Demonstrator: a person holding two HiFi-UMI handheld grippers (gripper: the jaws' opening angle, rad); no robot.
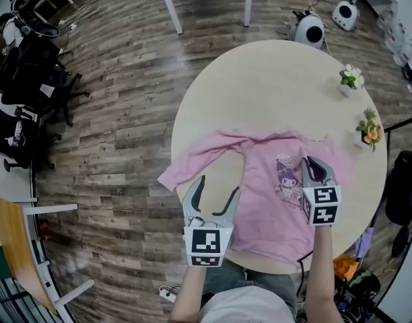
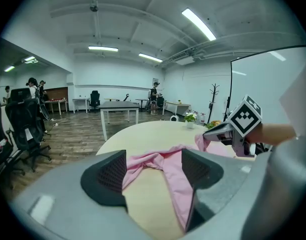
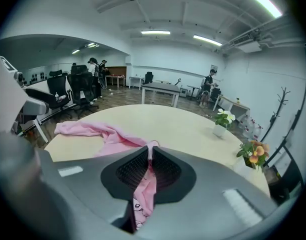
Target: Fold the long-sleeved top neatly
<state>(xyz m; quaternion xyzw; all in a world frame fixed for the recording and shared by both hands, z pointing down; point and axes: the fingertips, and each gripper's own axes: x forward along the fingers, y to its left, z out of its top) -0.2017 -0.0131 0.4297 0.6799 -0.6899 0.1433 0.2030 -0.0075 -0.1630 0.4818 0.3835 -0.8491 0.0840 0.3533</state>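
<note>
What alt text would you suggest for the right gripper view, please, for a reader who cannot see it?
The right gripper has its jaws shut on a fold of the pink long-sleeved top, with cartoon print showing beneath them. The rest of the top lies on a round pale table, a sleeve stretching left, near a white-flowered pot and an orange-flowered pot.

Round pale desk [image 1: 273, 86] is set on wood-plank floor [image 1: 118, 113]; black office chairs [image 1: 31, 73] are grouped left; ceiling light strips [image 3: 155, 32] are lit.
</note>
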